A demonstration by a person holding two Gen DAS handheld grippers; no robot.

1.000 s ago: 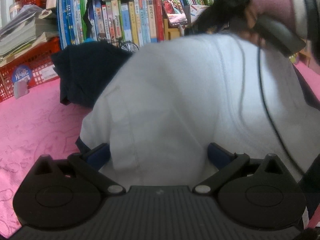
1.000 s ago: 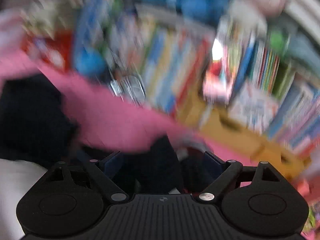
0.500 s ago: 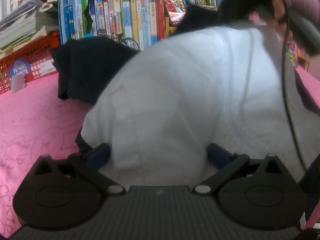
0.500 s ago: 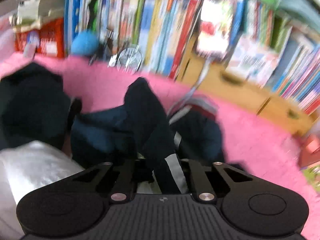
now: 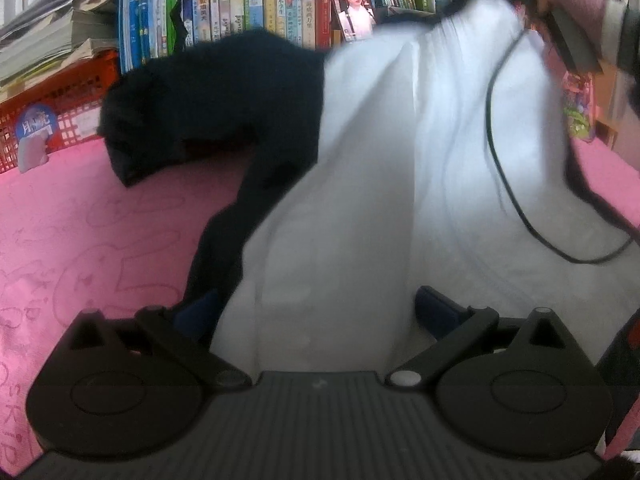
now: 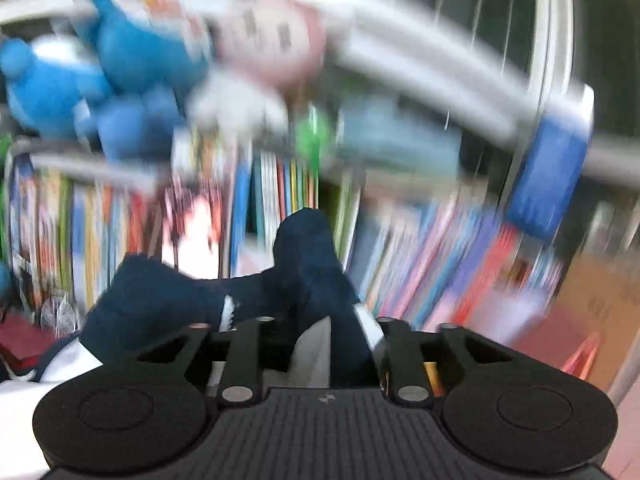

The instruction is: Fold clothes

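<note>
Left gripper [image 5: 316, 312] jaws spread around white garment [image 5: 400, 184]; right gripper [image 6: 316, 336] jaws opening, navy fabric [image 6: 304, 272] between.

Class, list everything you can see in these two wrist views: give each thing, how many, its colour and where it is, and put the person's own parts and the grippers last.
shirt: one, white, draped from the upper right down between the left gripper's fingers.
dark garment: one, navy-black, on the pink cover left of the shirt.
cover: one, pink, under the clothes.
books: many, mixed colours, in a row behind.
crate: one, red, far left.
cable: one, black, hanging across the shirt.
soft toys: blurred, blue and pink, above the books.
sleeve: one, pinkish, upper right.
left gripper: black, wide apart around the shirt.
right gripper: black, jaws opening, navy and white cloth between them.
</note>
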